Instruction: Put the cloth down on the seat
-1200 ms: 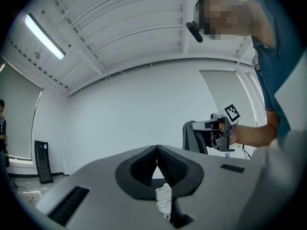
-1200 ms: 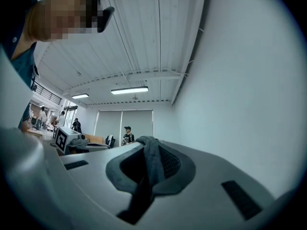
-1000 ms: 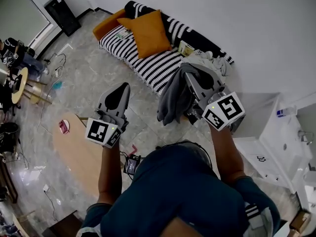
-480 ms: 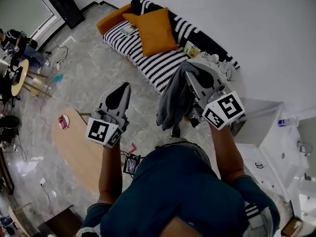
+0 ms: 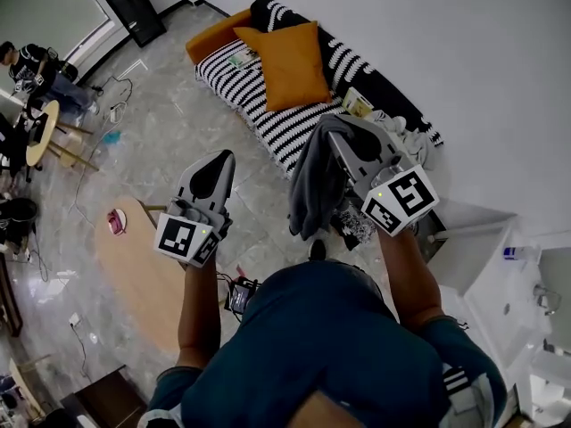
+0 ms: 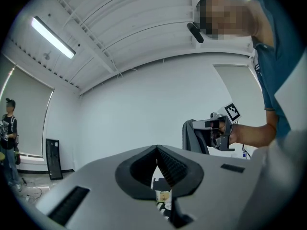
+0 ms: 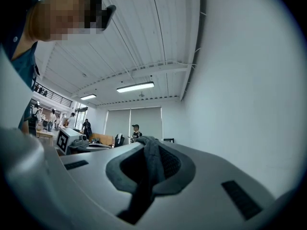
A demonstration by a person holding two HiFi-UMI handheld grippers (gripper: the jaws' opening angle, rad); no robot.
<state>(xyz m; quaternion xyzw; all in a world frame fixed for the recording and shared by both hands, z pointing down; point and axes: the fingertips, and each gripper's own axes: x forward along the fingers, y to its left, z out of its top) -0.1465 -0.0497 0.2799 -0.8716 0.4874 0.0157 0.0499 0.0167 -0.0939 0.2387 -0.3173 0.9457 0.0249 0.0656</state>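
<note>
A dark grey cloth (image 5: 312,185) hangs in mid-air, clamped in the right gripper (image 5: 337,141) above the floor, near a black-and-white striped sofa (image 5: 268,119) w/ an orange cushion (image 5: 294,61). Only the right gripper view shows fabric pinched betw. the jaws. The left gripper view shows the left gripper (image 6: 157,148) closed, nothing in it. The head view adds an oval wooden table (image 5: 134,275) at left.

The cloth (image 5: 310,181) is soft, matt grey fabric, hanging in limp folds. The left gripper (image 5: 223,157) and right gripper (image 5: 335,137) are smooth matt grey plastic, with ribbed black pads (image 6: 171,169). The floor (image 5: 169,141) is glossy marbled stone. The sofa (image 5: 268,119) wears striped woven fabric; its cushion (image 5: 290,61) is matt orange cloth.
</note>
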